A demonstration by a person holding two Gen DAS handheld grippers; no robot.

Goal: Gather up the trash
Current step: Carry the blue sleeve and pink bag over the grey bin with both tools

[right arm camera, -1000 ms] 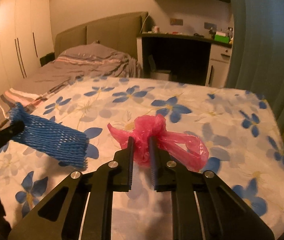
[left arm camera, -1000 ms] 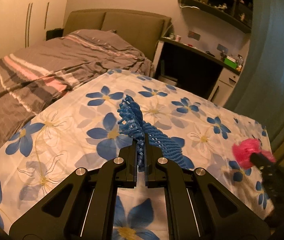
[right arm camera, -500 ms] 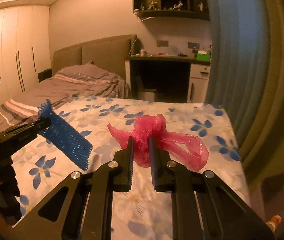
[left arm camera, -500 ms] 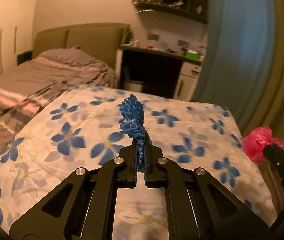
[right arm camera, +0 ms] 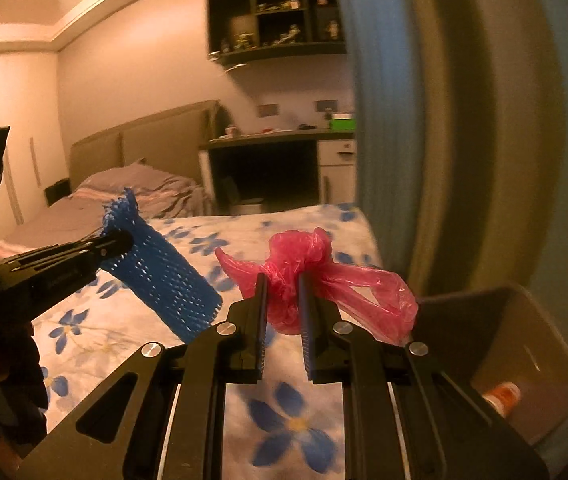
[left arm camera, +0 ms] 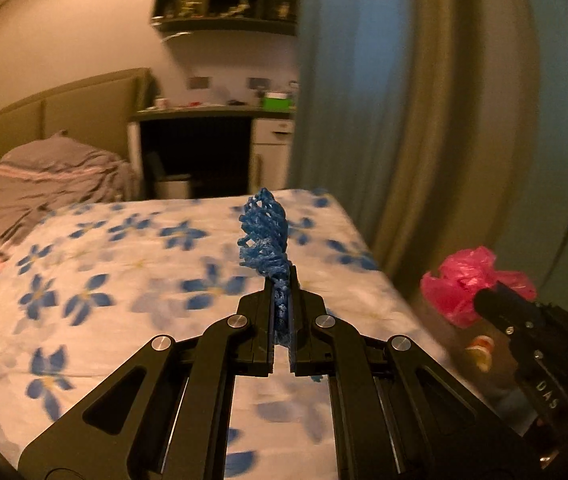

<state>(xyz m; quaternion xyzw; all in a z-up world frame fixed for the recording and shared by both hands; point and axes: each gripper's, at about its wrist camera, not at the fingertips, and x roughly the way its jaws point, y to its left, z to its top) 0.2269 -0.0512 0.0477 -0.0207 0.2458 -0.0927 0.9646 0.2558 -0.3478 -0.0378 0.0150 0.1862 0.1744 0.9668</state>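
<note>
My left gripper [left arm camera: 282,280] is shut on a blue foam net sleeve [left arm camera: 263,236], held up above the flowered bedspread [left arm camera: 123,264]. In the right wrist view the same sleeve [right arm camera: 163,276] hangs from the left gripper [right arm camera: 117,242] at the left. My right gripper [right arm camera: 281,284] is shut on a crumpled pink plastic bag [right arm camera: 304,260], which shows at the right of the left wrist view as the pink bag [left arm camera: 464,280]. A brown bin [right arm camera: 524,344] stands beside the bed at the lower right, with an orange-capped bottle [right arm camera: 502,396] lying inside.
Blue and olive curtains [right arm camera: 444,120] hang close on the right, past the bed's edge. A desk [left arm camera: 211,136] with a green box and wall shelves [right arm camera: 275,20] stands at the far wall. A grey striped blanket [left arm camera: 35,176] covers the bed's far left.
Both grippers have swung right across the bed with their loads still held. The curtains now fill the right side, and the brown bin has come into the right wrist view.
</note>
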